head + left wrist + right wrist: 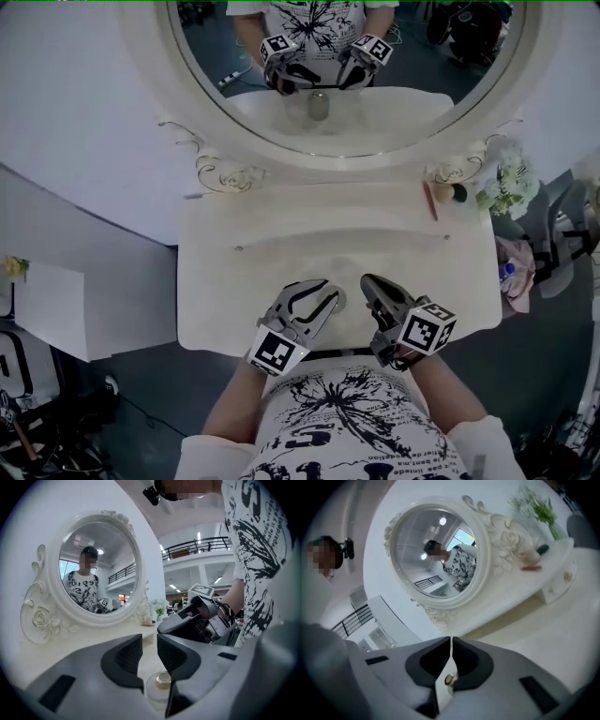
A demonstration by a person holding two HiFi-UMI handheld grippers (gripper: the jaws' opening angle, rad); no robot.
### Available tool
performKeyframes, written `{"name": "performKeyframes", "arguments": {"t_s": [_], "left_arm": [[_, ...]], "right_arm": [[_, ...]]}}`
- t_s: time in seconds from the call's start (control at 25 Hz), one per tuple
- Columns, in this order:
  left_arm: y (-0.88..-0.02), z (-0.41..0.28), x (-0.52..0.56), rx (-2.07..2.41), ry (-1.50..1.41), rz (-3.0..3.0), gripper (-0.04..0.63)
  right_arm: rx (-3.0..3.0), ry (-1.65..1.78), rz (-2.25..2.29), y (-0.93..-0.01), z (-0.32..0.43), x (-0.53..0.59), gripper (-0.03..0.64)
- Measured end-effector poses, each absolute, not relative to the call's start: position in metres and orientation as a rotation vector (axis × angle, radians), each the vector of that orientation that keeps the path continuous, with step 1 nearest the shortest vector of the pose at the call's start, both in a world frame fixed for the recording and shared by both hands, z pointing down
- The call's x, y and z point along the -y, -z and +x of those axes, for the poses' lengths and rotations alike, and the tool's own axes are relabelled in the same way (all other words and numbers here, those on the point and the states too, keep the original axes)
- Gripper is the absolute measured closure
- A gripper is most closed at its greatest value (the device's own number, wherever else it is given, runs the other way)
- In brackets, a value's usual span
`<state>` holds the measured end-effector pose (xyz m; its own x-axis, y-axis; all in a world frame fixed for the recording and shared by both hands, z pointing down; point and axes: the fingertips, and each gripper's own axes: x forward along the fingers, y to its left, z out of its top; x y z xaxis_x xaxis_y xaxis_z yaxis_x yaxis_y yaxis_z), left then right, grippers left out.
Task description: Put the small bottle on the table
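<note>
A small clear glass bottle (161,689) with a gold cap stands on the cream dressing table (272,281), near its front edge. My left gripper (149,648) is shut on the bottle, which sits deep between the jaws while the tips stay a little apart. In the head view the bottle (336,300) shows pale at the left gripper (330,293). My right gripper (368,280) is just to its right, shut with nothing between the tips (450,644). A bit of the gold cap (450,679) shows through the hollow behind those jaws. The right gripper (197,616) also appears in the left gripper view.
A large oval mirror (328,141) in a white carved frame rises behind a raised back shelf (337,202). On the shelf's right end lie a red pencil (429,200) and a small green thing (460,193), beside white flowers (507,183). The person stands at the table's front edge.
</note>
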<state>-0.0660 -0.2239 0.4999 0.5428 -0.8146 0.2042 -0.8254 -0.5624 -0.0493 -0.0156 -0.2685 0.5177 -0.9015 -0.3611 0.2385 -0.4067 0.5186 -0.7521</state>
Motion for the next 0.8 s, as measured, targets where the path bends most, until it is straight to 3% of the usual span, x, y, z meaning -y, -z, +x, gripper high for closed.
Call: {"name": "performKeyframes", "arguments": {"t_s": [0.2, 0.56, 0.8], "left_arm": [[-0.471, -0.082, 0.230, 1.600, -0.251, 2.711, 0.571], [-0.460, -0.114, 0.228, 1.652, -0.174, 2.586, 0.575], [-0.445, -0.125, 0.225, 1.705, -0.135, 2.581, 0.575]], "right_arm": [[2.880, -0.905, 0.780, -0.473, -0.019, 0.274, 0.592], [2.942, -0.223, 0.839, -0.434, -0.025, 0.269, 0.600], [2.905, 0.008, 0.799, -0.432, -0.034, 0.260, 0.600]]}}
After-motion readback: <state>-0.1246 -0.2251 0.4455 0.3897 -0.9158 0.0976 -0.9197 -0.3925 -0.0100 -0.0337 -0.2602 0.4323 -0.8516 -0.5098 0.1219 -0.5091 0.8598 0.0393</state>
